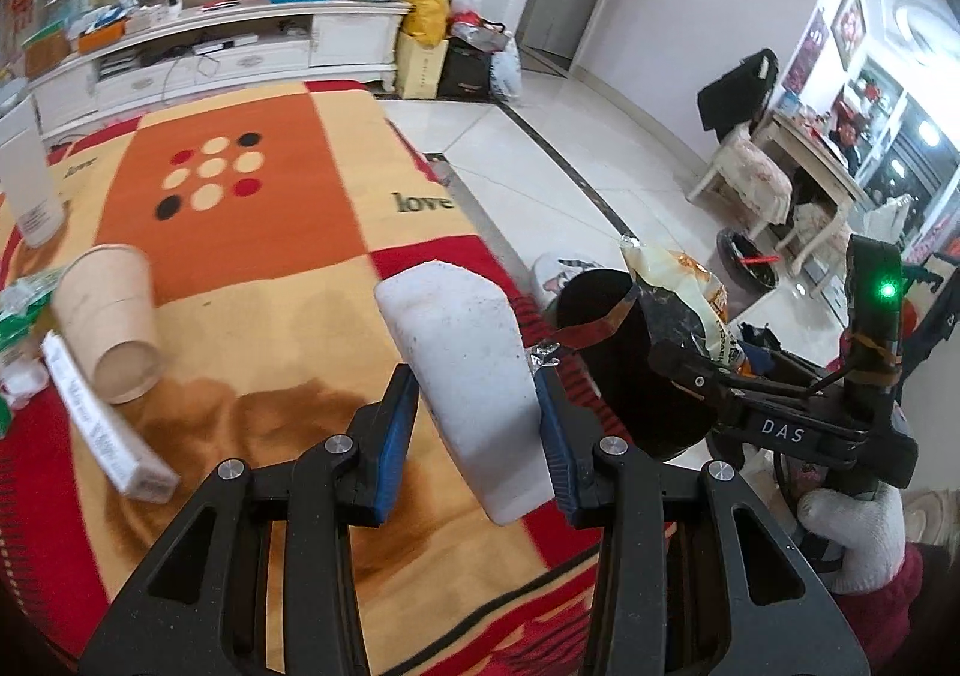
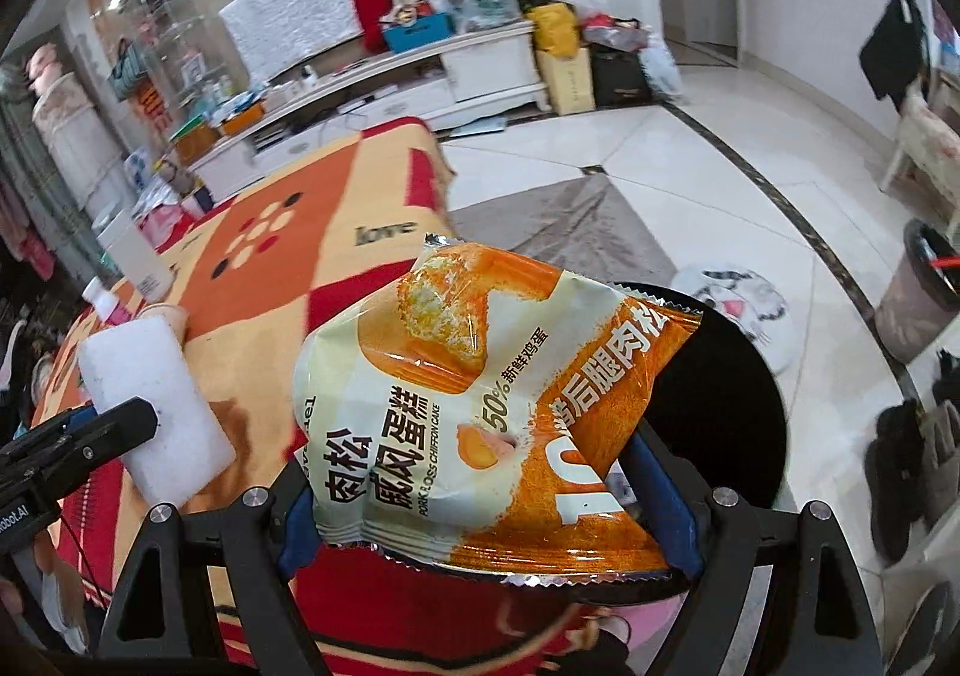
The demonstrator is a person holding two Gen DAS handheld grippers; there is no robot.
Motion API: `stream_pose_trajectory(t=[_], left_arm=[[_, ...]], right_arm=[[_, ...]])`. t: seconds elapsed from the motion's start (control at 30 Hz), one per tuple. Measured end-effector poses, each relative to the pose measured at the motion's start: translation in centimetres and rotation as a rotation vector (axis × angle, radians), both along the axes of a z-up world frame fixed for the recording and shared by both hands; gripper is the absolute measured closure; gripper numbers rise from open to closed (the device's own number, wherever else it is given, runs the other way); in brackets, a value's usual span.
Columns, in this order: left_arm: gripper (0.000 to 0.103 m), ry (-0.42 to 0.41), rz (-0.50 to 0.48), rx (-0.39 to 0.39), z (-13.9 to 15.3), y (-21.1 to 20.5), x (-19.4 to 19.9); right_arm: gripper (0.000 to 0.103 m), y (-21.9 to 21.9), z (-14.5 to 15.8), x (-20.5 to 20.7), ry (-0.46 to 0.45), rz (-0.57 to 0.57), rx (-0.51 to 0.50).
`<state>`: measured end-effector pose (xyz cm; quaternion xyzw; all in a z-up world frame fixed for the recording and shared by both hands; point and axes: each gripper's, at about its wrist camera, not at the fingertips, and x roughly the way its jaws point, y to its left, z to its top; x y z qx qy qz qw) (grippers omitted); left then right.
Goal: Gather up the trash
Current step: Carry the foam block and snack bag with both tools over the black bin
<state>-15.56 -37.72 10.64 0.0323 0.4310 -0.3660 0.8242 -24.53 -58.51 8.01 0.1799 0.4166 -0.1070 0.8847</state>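
My left gripper (image 1: 477, 424) is shut on a white foam block (image 1: 468, 364) and holds it above the table's right edge; the block also shows in the right wrist view (image 2: 156, 400). My right gripper (image 2: 486, 502) is shut on an orange and cream snack wrapper (image 2: 480, 412) and holds it over a black bin (image 2: 744, 412). In the left wrist view the wrapper (image 1: 690, 292) hangs over the bin (image 1: 624, 364), just right of the foam block. A tipped paper cup (image 1: 111, 322) and a long white box (image 1: 102, 424) lie on the table at left.
The table carries an orange, red and yellow cloth (image 1: 270, 232). A white bottle (image 1: 27, 190) stands at its far left, with green and white scraps (image 1: 18, 328) nearby. A second bin (image 2: 918, 298) stands on the tiled floor. A white TV cabinet (image 1: 240, 46) is behind.
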Motion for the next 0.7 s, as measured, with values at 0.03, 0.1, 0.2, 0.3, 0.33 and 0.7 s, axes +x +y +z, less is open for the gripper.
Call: stream_pose_trajectory(t=[0.03, 0.1, 0.2, 0.3, 0.33, 0.7], left_arm=[[0.065, -0.001, -0.006, 0.000, -0.1, -0.3, 0.0], [0.065, 0.003, -0.019, 0.002, -0.3, -1.2, 0.0], [0.065, 0.011, -0.039, 0.005, -0.7, -2.3, 0.0], [0.065, 0.009, -0.056, 0.011, -1.0, -3.4, -0.2], [0.065, 0.009, -0.060, 0.013, -1.1, -3.7, -0.2], [0.065, 0.041, -0.105, 0.003, -2.1, -6.5, -0.1]], right_arm=[[0.018, -0.5, -0.1, -0.3, 0.004, -0.011, 0.001], [0.018, -1.2, -0.4, -0.6, 0.009, -0.024, 0.002], [0.018, -1.9, -0.7, -1.0, 0.021, -0.040, -0.003], [0.018, -2.6, -0.9, -1.5, 0.028, -0.055, -0.002], [0.018, -2.9, -1.0, -1.6, 0.031, -0.060, -0.001], [0.017, -4.8, -3.1, -1.3, 0.076, -0.104, 0.000]])
